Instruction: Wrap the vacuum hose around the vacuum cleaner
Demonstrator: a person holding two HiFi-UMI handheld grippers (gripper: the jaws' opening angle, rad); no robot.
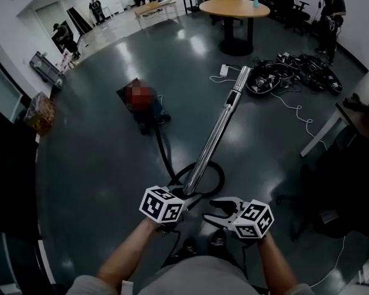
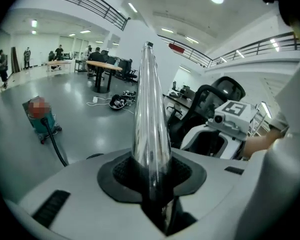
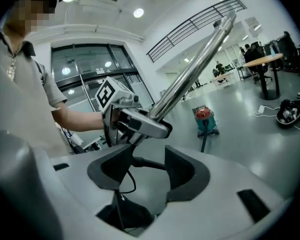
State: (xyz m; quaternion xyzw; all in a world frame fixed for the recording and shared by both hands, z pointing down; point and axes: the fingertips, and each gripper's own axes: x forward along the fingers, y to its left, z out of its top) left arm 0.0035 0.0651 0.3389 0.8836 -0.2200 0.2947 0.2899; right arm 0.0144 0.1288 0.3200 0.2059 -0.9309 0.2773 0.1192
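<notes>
On the dark floor (image 1: 86,165) well ahead of the person sits the vacuum cleaner (image 1: 144,106), a small teal body with a red top, partly covered by a blurred patch. A black hose (image 1: 164,155) runs from it across the floor toward the person and curls into a loop under the near end of a shiny metal tube (image 1: 218,134). The left gripper (image 1: 187,196) is closed on that near end. In the left gripper view its jaws (image 2: 152,176) press on both sides of the tube (image 2: 150,114), which rises straight out between them. The vacuum cleaner (image 2: 40,116) and hose (image 2: 55,144) show low at the left of that view. The tube slants up and away, its far end over a tangle of cables (image 1: 295,72) near the far edge of the floor, short of a round table (image 1: 234,8).

The right gripper (image 1: 216,211) hangs just beside the left one, apart from the tube. In the right gripper view its jaws (image 3: 147,171) stand wide with nothing clamped between them. Beyond them that view shows the left gripper (image 3: 135,121) holding the tube (image 3: 195,69) and the vacuum cleaner (image 3: 205,119) farther off.
</notes>
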